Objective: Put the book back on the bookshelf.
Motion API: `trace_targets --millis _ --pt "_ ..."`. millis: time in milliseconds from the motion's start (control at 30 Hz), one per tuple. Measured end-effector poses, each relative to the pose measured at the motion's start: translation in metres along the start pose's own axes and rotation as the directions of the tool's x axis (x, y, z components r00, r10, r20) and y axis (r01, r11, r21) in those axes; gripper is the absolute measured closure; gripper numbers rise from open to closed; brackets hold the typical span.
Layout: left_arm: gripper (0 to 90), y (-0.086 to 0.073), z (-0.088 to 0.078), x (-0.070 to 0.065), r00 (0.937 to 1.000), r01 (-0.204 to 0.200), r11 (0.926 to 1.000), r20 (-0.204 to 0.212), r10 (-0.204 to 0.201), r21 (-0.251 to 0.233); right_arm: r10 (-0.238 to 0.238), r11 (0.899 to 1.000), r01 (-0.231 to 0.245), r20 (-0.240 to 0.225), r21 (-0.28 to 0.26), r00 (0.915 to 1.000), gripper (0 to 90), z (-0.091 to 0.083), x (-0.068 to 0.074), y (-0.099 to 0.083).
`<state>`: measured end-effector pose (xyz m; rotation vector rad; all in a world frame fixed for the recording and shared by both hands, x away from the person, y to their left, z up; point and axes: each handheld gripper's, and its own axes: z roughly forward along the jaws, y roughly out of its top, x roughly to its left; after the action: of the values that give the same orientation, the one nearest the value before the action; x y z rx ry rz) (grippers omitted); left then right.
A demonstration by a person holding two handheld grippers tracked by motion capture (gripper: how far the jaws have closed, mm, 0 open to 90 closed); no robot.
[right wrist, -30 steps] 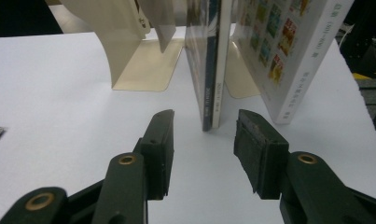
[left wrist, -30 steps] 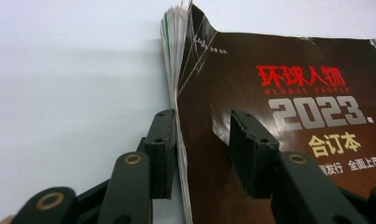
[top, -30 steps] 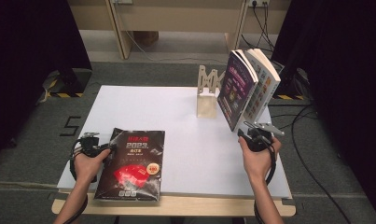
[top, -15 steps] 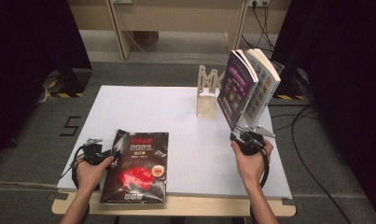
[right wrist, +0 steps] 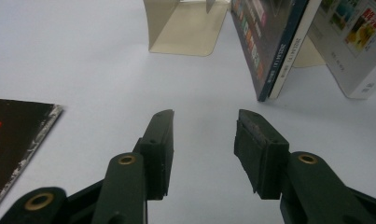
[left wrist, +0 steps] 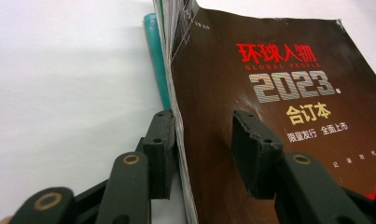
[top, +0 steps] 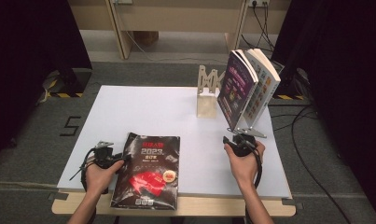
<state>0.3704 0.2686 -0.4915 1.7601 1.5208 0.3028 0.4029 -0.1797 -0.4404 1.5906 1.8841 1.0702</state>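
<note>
A black magazine-style book (top: 148, 170) with red and silver cover text lies flat near the table's front edge. My left gripper (top: 121, 159) is at its left edge. In the left gripper view the left gripper (left wrist: 204, 140) stands open astride that edge: one jaw rests against the stacked pages (left wrist: 178, 93) and the other hovers over the cover (left wrist: 279, 88). A teal strip (left wrist: 154, 56) shows from under the book. My right gripper (top: 238, 138) is open and empty above bare table. It points at two leaning books (top: 244, 88), which the right gripper view (right wrist: 204, 135) shows just ahead.
A beige bookend (top: 206, 93) stands at the back middle of the white table (top: 143, 112). The dark book (right wrist: 265, 42) and white book (right wrist: 353, 42) lean on a metal support (top: 252, 133). Dark curtains and cables surround the table.
The black book and my left gripper have slid to the right, and the book has turned slightly. My right gripper has drifted a little left, away from the leaning books.
</note>
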Motion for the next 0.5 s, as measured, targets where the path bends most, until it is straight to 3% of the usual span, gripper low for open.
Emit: trace_targets --millis 500 --pt "59.1 -0.007 0.006 -0.034 0.9975 -0.063 0.9976 0.035 0.062 0.030 0.001 0.998 0.002 -0.050 0.058 0.9987 57.5 0.013 0.016 -0.009"
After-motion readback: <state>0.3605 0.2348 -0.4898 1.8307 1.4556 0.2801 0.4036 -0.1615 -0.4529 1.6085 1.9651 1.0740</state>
